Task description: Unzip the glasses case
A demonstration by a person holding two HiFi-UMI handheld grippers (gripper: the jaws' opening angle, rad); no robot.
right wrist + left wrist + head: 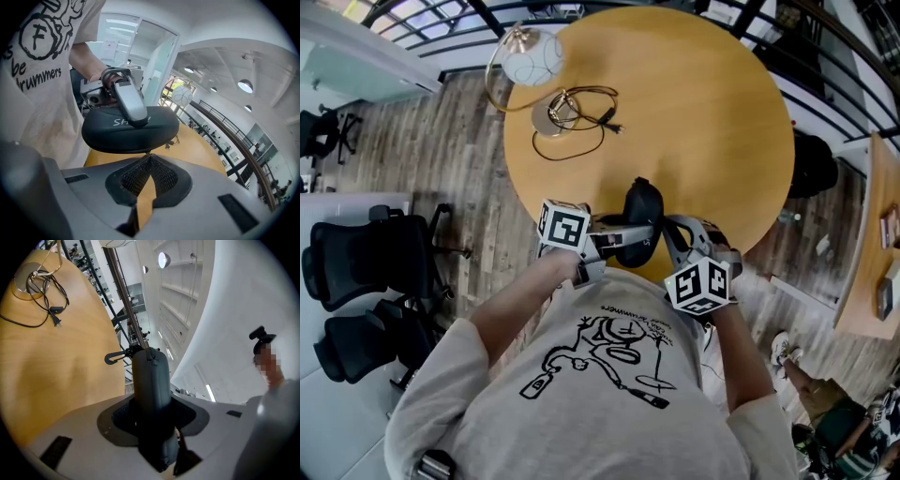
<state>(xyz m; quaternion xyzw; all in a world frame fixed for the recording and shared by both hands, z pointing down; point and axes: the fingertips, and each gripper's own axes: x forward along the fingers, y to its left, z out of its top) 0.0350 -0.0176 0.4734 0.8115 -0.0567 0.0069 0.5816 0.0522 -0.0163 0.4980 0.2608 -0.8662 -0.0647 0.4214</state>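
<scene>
Round and honey-coloured, the table point(703, 122) fills the top of the head view, with a globe lamp point(531, 56) and a loose cable point(581, 117) at its far side. The dark glasses case point(643, 217) is not resting on the table but held up over its near edge, close to the person's chest. The left gripper point(623, 239) reaches in level from one side and the right gripper point(667, 234) slants down from the other. In the left gripper view the case stands end-on between the jaws, which are clamped onto its two broad faces, and a small hook-shaped clip point(115, 357) sticks out at its far end. In the right gripper view the jaws are pressed fully together, their tips meeting right at the case's lower rim where the zip seam should run. Whether they have the zip pull pinched is too small to tell. To do this step well, first confirm the pull is really caught, then draw it along the curve of the rim rather than away from it. The left clamp should stay firm and steady, as its finger crosses the lid and may block the slider's path.
</scene>
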